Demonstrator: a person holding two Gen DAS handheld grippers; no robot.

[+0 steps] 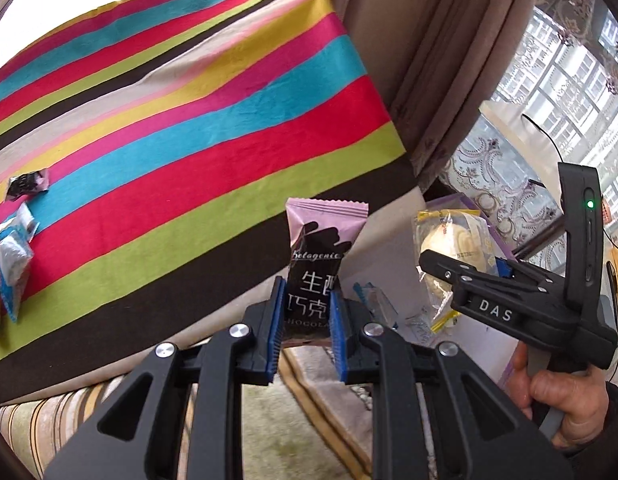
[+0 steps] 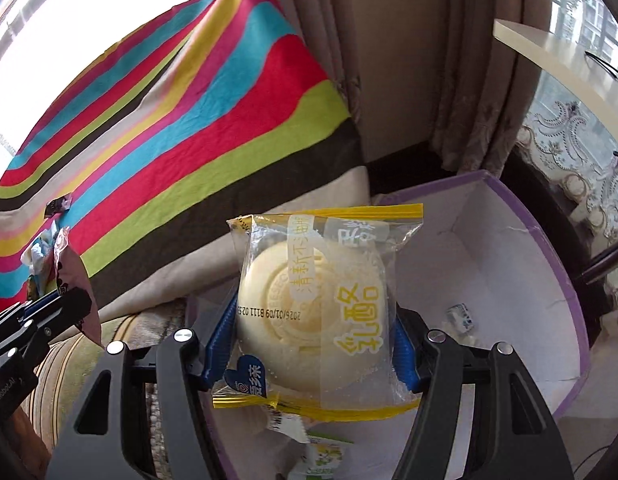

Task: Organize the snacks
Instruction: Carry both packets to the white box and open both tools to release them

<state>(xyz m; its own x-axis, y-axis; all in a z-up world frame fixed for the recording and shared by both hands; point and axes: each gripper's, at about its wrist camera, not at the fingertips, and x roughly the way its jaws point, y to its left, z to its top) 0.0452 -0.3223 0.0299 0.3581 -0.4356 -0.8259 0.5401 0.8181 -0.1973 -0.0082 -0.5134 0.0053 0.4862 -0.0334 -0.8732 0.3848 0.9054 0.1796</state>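
Observation:
My left gripper (image 1: pixel 305 316) is shut on a pink and black chocolate packet (image 1: pixel 317 264), held upright off the edge of the striped cloth. My right gripper (image 2: pixel 313 332) is shut on a clear yellow-trimmed packet with a round pale pastry (image 2: pixel 317 304), held over the white box with purple rim (image 2: pixel 549 240). In the left wrist view the right gripper (image 1: pixel 441 272) holds the pastry packet (image 1: pixel 449 240) to the right. In the right wrist view the left gripper (image 2: pixel 75 308) with its chocolate packet (image 2: pixel 75 276) shows at the left edge.
The striped cloth (image 1: pixel 189 140) carries a small dark packet (image 1: pixel 27 186) and several blue and white packets (image 1: pixel 13 256) at its left. Small packets (image 2: pixel 463 316) lie in the box. Curtains (image 1: pixel 429 60) hang behind. A striped rug (image 1: pixel 49 420) lies below.

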